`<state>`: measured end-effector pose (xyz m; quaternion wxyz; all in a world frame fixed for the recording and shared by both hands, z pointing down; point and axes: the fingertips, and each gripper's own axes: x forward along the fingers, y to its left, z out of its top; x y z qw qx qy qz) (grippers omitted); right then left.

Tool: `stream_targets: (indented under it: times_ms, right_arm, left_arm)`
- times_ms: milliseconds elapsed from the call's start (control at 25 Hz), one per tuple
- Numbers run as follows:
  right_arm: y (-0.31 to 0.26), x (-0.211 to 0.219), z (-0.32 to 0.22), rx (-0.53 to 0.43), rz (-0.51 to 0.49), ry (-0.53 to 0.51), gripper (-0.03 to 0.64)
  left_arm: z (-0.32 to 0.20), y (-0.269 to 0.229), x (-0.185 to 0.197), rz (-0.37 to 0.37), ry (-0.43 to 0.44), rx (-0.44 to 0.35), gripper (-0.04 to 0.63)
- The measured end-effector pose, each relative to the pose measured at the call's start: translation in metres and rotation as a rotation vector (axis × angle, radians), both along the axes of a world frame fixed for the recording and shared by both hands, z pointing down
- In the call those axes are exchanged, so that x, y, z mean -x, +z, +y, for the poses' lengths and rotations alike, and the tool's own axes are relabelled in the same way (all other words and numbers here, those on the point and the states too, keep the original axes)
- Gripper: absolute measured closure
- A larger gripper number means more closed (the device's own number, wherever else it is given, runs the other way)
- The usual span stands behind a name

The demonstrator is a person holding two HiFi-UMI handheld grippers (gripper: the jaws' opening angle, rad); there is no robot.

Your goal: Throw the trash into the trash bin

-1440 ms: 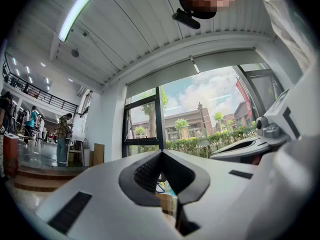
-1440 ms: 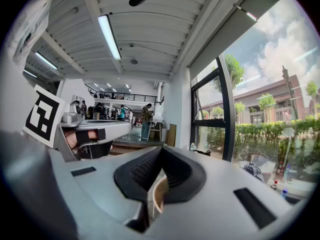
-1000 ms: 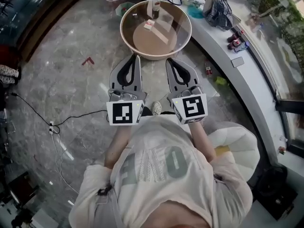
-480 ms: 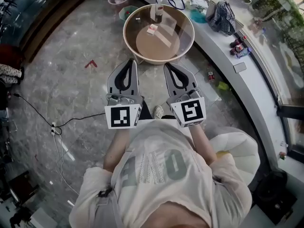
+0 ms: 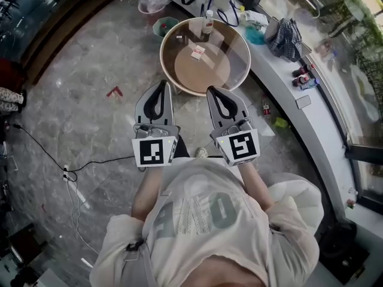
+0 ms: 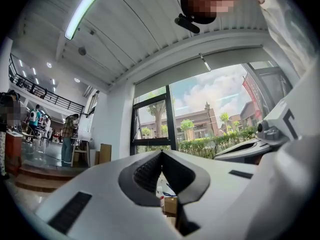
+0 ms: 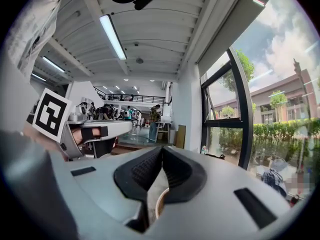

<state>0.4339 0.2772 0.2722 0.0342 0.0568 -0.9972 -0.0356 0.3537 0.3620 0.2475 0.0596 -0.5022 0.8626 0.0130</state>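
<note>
The left gripper [image 5: 162,84] and the right gripper [image 5: 212,90] are held side by side, each with jaws pressed together on nothing. Just ahead, a small packet [image 5: 195,52] and a bottle [image 5: 207,23] are seen on the round table [image 5: 236,52]. Beyond it, a bagged trash bin [image 5: 149,2] is set on the floor [image 5: 78,100].

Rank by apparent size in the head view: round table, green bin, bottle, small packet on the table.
1. round table
2. green bin
3. bottle
4. small packet
The bin stands on the floor, farther away, so it likely looks undersized.
</note>
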Motion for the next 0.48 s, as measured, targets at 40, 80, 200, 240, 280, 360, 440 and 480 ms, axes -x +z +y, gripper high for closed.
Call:
stream_targets:
  times_ms: [40, 80, 200, 240, 280, 360, 440, 480]
  right_arm:
    - [-0.001, 0.013, -0.002, -0.002, 0.004, 0.001, 0.603]
    - [-0.001, 0.027, -0.005, -0.001, 0.006, 0.001, 0.603]
    - [0.001, 0.071, -0.017, 0.006, 0.010, 0.012, 0.603]
    - [0.001, 0.087, -0.019, 0.006, 0.013, 0.020, 0.603]
    - [0.001, 0.103, -0.020, 0.007, 0.016, 0.027, 0.603]
    - [-0.002, 0.137, -0.020, 0.017, 0.017, 0.039, 0.603]
    - [-0.004, 0.164, -0.022, 0.023, 0.021, 0.053, 0.603]
    - [-0.006, 0.176, -0.024, 0.019, 0.026, 0.061, 0.603]
  left_arm:
    - [-0.004, 0.000, 0.012, -0.003, 0.007, 0.000, 0.584]
    - [-0.009, 0.000, 0.026, -0.004, 0.014, -0.001, 0.584]
    - [-0.023, -0.001, 0.071, 0.005, 0.042, -0.007, 0.584]
    - [-0.027, -0.003, 0.087, 0.010, 0.053, -0.013, 0.584]
    - [-0.028, -0.007, 0.104, 0.018, 0.062, -0.024, 0.584]
    - [-0.029, -0.016, 0.139, 0.028, 0.072, -0.038, 0.584]
    - [-0.028, -0.013, 0.173, 0.006, 0.082, -0.014, 0.584]
    - [-0.028, -0.010, 0.189, 0.000, 0.087, -0.002, 0.584]
